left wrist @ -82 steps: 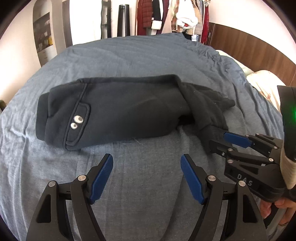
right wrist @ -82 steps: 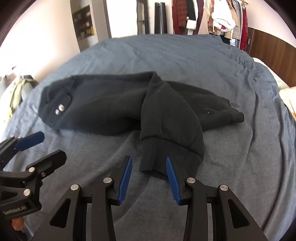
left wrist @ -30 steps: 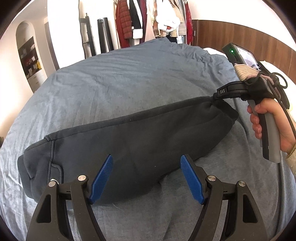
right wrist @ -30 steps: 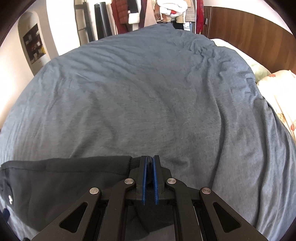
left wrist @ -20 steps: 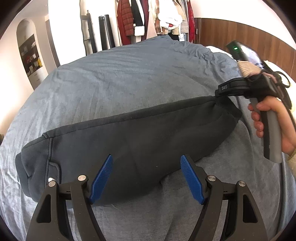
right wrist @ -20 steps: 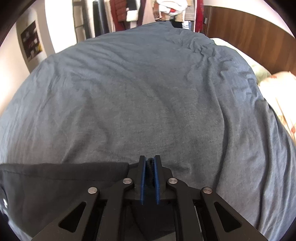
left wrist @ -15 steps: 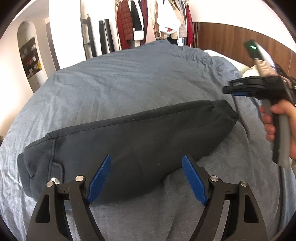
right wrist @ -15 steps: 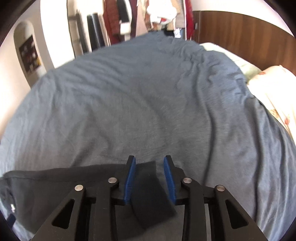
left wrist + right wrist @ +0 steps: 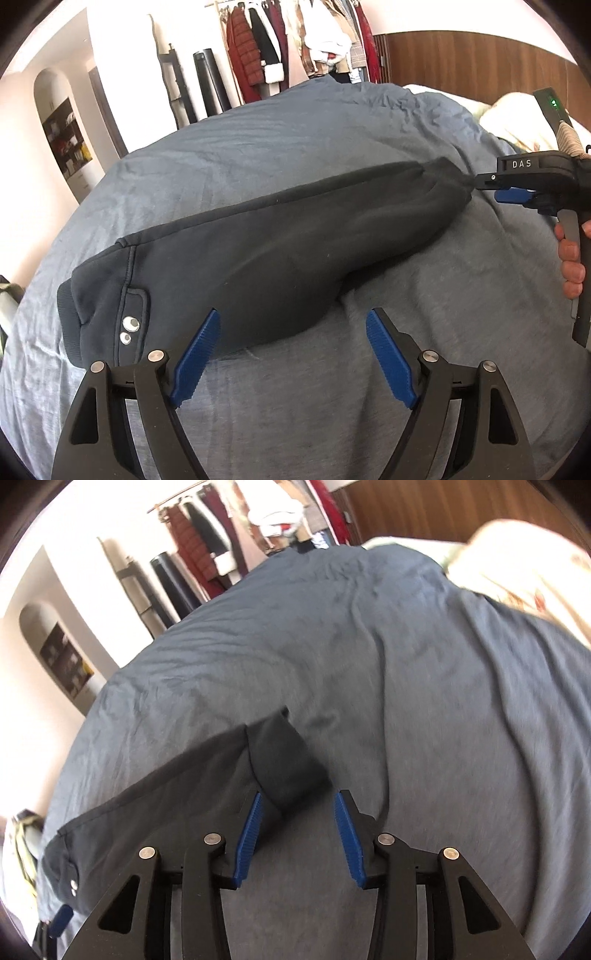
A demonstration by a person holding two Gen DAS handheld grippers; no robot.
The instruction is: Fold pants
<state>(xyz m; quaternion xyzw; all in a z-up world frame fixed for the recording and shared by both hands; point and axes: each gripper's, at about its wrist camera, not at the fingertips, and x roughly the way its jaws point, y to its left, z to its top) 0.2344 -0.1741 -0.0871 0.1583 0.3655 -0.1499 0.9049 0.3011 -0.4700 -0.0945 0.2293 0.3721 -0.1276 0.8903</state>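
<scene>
Our right gripper [image 9: 297,834] had just been opening — its blue ribbed pads, clamped on the ankle cuff [image 9: 288,764] a second before, now stood apart with the cuff lying loose just ahead of them. The dark sweatpants [image 9: 258,258] lay stretched full length across the wrinkled blue-grey bedspread [image 9: 332,140], leg over leg, waistband at the left with two metal snaps [image 9: 129,328]. Our left gripper [image 9: 293,354] hovered wide and empty at the near hem. We judged the straightening done — the crosswise fold came next.
</scene>
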